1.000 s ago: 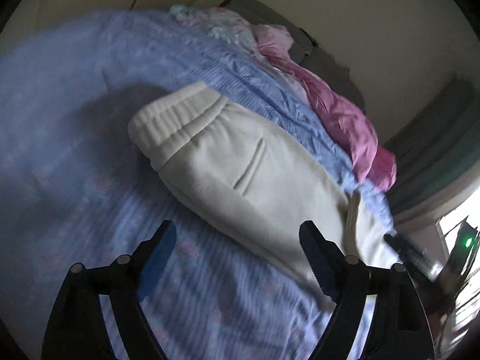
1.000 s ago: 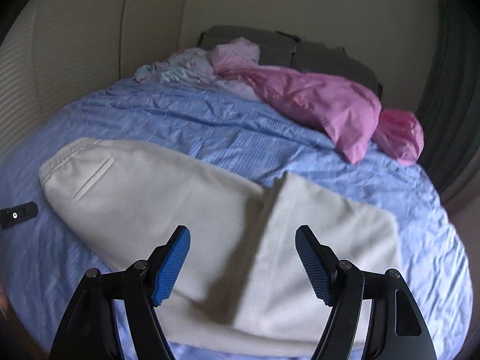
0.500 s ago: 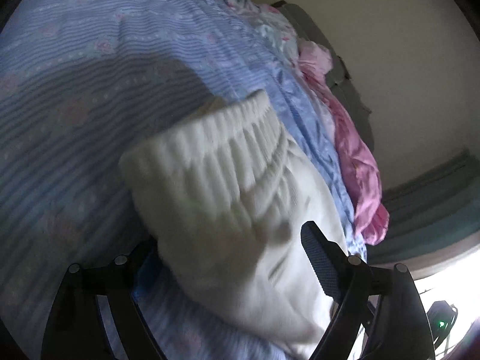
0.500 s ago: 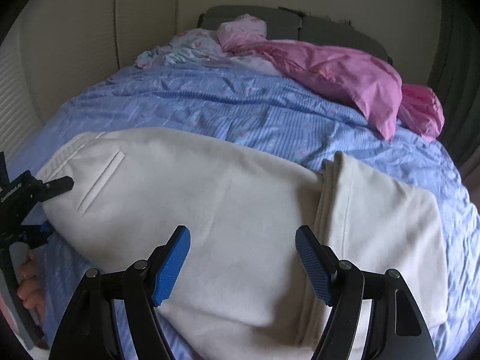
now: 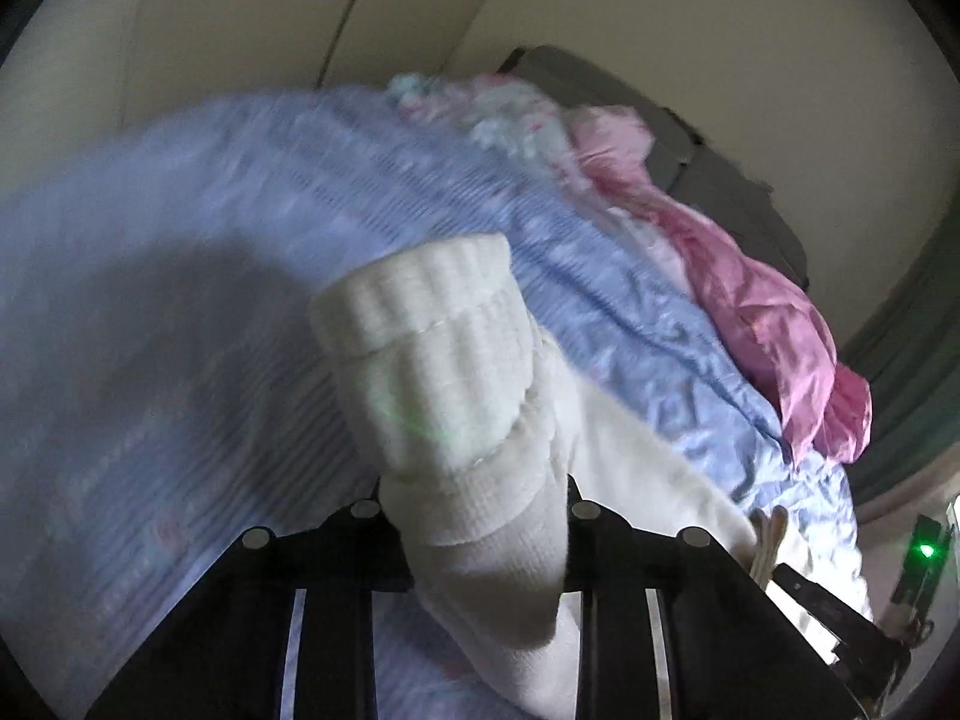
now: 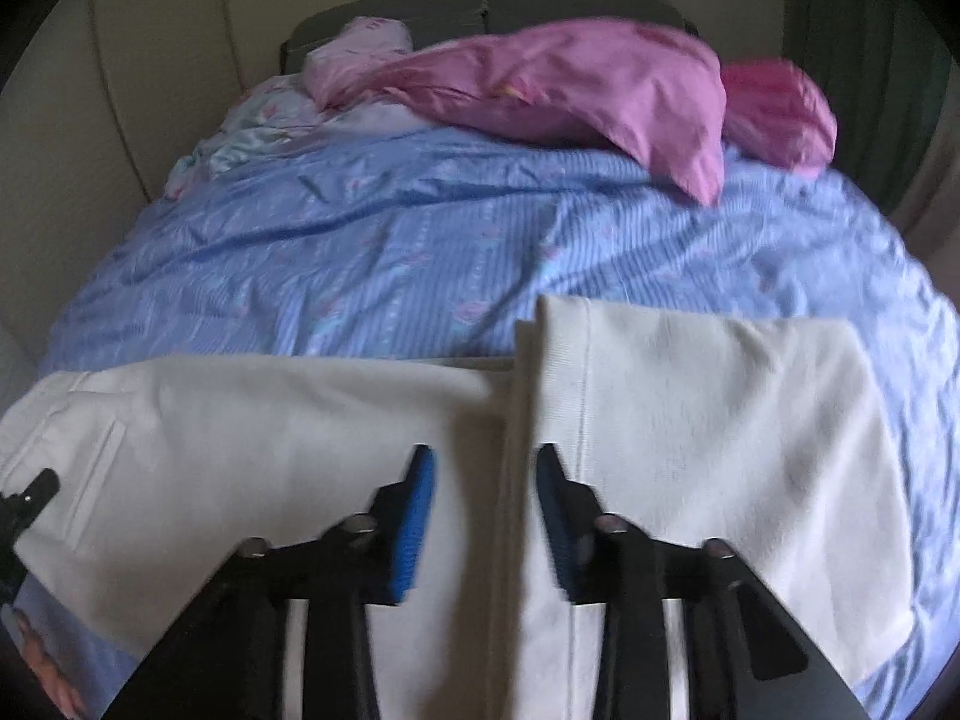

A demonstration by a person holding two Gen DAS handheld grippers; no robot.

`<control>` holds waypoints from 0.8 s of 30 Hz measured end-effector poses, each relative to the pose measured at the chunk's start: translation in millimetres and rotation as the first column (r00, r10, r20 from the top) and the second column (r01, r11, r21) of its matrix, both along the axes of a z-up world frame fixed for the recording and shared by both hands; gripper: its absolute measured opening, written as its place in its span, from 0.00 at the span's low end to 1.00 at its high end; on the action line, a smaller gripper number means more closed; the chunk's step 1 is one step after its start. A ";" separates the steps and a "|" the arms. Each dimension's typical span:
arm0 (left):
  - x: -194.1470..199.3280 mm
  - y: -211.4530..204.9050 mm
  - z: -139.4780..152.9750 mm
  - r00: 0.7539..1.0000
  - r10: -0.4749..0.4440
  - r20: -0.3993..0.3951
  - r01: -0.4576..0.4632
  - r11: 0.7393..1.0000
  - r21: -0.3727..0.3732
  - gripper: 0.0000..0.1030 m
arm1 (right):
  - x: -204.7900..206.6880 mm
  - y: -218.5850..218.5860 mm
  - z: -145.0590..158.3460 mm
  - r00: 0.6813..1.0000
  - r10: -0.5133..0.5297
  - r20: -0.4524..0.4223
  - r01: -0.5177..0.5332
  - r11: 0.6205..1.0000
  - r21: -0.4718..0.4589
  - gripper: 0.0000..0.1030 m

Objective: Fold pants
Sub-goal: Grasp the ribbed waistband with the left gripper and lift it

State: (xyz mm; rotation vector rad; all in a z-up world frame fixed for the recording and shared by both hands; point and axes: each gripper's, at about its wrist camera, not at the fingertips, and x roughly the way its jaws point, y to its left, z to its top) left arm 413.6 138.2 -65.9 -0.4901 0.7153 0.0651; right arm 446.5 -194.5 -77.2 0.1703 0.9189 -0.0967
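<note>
Cream-white pants [image 6: 252,420] lie across the blue striped bedspread [image 6: 420,240], their leg end folded over at the right [image 6: 708,408]. My left gripper [image 5: 474,516] is shut on the ribbed waistband [image 5: 444,360] and holds it raised off the bed; its fingertips are hidden by the cloth. My right gripper [image 6: 485,504] hovers low over the pants at the folded edge, its jaws partly closed with a gap between the blue pads [image 6: 414,516], holding nothing. The left gripper's tip shows at the left edge of the right wrist view [image 6: 27,498].
A pink pillow [image 6: 570,90] and a second pink bundle [image 6: 774,108] lie at the head of the bed beside pale floral bedding [image 6: 252,132]. A dark headboard [image 6: 540,0] stands behind. A cream wall is left, a green curtain [image 6: 864,60] right.
My left gripper has closed on the waistband and lifted it. My right gripper has moved down close to the pants and its jaws have narrowed.
</note>
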 end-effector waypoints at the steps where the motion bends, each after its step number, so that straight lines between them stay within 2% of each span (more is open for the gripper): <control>1: 1.2 -5.2 6.9 1.000 -0.011 0.011 0.011 1.000 0.022 0.25 | 3.8 -8.1 -3.6 1.000 -0.012 -0.011 0.013 1.000 0.025 0.25; 4: 3.2 -23.3 28.3 0.998 -0.041 0.044 0.037 0.997 0.073 0.25 | 17.6 -21.9 -19.0 0.998 -0.015 -0.062 0.018 0.999 0.050 0.18; 8: 6.7 -43.9 51.6 0.994 -0.085 0.073 0.078 0.993 0.091 0.25 | 26.2 -25.5 -39.5 0.994 0.006 -0.111 0.001 0.998 0.065 0.17; 11: 10.3 -61.7 69.8 0.989 -0.125 0.081 0.115 0.987 0.116 0.25 | 27.8 -24.6 -39.9 0.992 0.038 -0.123 -0.031 0.998 0.059 0.17; 13: 10.9 -78.9 83.2 0.981 -0.169 0.094 0.153 0.976 0.155 0.25 | 24.4 -32.3 -29.7 0.991 0.057 -0.117 -0.046 0.994 0.102 0.17; 17: 6.7 -132.0 114.8 0.949 -0.298 0.105 0.260 0.925 0.276 0.24 | 2.5 -61.4 6.5 0.996 0.077 -0.051 -0.068 0.985 0.158 0.18; 21: -1.2 -209.4 143.3 0.887 -0.446 0.120 0.378 0.850 0.368 0.24 | -27.0 -99.4 44.9 0.993 0.117 0.016 -0.118 0.982 0.149 0.18; 24: -4.8 -269.9 154.8 0.834 -0.540 0.116 0.463 0.799 0.385 0.24 | -51.2 -131.2 63.7 0.992 0.113 0.062 -0.119 0.985 0.121 0.18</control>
